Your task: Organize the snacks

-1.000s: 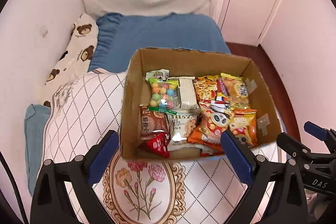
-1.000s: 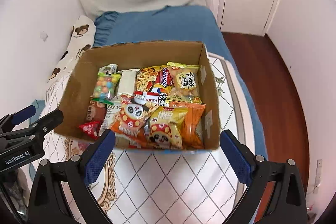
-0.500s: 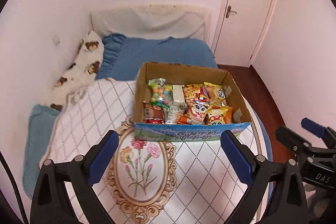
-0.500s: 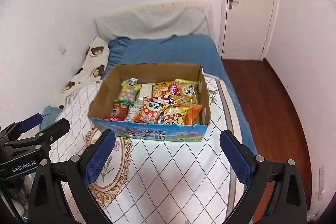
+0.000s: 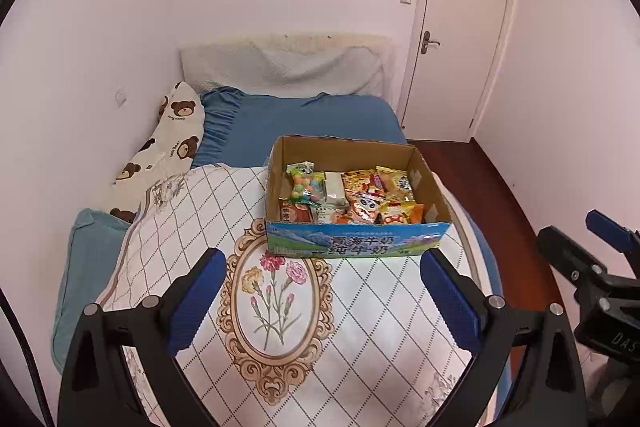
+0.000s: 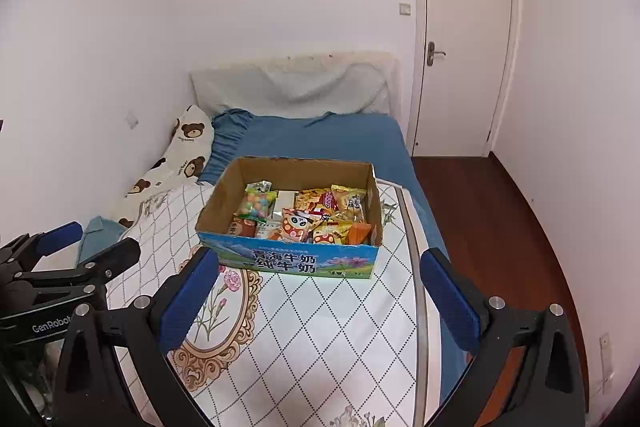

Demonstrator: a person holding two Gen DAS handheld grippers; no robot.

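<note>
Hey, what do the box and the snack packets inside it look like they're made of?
The box looks like corrugated cardboard: plain matte brown inside, a glossy blue printed face outside, rough torn top edges. The snack packets seem to be thin plastic or foil film, crinkled and catching glints; the candy bag is clear enough to show coloured balls.

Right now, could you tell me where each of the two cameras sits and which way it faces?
Left wrist: on the left gripper, above the quilted blanket, facing the snack box, headboard and door; its own open blue-padded fingers frame the bottom, with the right gripper at the right edge.
Right wrist: on the right gripper, facing the same way; its own open fingers show, with the left gripper at the left edge.
Shared: both see the box, bear pillow and door.
</note>
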